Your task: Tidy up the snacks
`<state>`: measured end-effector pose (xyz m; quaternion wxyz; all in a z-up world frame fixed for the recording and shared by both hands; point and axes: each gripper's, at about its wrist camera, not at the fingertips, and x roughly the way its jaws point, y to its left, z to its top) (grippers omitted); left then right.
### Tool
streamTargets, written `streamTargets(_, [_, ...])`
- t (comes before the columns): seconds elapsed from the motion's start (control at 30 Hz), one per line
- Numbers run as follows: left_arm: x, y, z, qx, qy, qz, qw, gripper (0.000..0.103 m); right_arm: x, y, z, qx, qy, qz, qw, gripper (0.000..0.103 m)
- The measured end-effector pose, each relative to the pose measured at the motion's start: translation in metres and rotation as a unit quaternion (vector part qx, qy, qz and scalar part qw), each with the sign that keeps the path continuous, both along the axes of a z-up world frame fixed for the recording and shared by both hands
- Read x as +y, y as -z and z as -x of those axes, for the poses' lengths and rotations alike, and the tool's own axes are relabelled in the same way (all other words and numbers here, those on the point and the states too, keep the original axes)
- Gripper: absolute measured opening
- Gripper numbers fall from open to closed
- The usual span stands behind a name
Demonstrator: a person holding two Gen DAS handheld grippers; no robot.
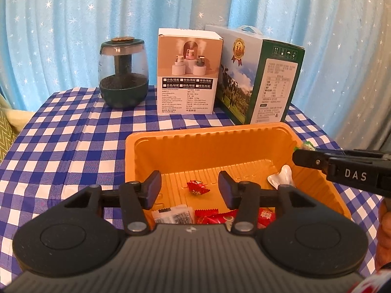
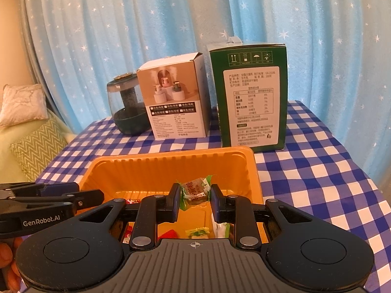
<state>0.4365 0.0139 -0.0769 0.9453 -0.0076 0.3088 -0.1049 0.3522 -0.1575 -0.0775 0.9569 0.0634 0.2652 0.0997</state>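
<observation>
Nearest me, my right gripper [image 2: 194,199] clenches a green-wrapped candy [image 2: 195,191], mid-frame over the orange tray [image 2: 251,171]; it looks light and crinkly, best pinched across its body. My left gripper [image 1: 190,189] hangs released above a red candy [image 1: 198,187].

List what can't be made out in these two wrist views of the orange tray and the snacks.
- Left wrist view: snacks at the near end of the orange tray are hidden behind the left gripper.
- Right wrist view: the tray floor is mostly covered by the right gripper and its green-wrapped candy.
- Both views: print on the white box and green carton is too small.
</observation>
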Motion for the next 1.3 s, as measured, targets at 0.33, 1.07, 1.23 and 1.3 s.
streamTargets(0.33, [0.000,0.001,0.000,-0.001,0.001,-0.006,1.0000,0.047,0.003,0.000,-0.001,-0.001,-0.001,-0.007,1.000,0.026])
streamTargets(1.07, [-0.003,0.004,0.005,-0.006,0.010,-0.027,0.9996,0.057,-0.017,-0.003,-0.003,0.005,0.034,-0.050,0.998,0.065])
streamTargets(1.23, [-0.008,0.006,0.006,-0.008,0.013,-0.039,0.9991,0.059,-0.019,-0.003,-0.003,0.006,0.036,-0.047,0.998,0.065])
streamTargets(1.3, [-0.008,0.006,0.007,-0.008,0.013,-0.041,0.9990,0.062,-0.019,-0.003,-0.002,0.007,0.034,-0.044,0.998,0.065])
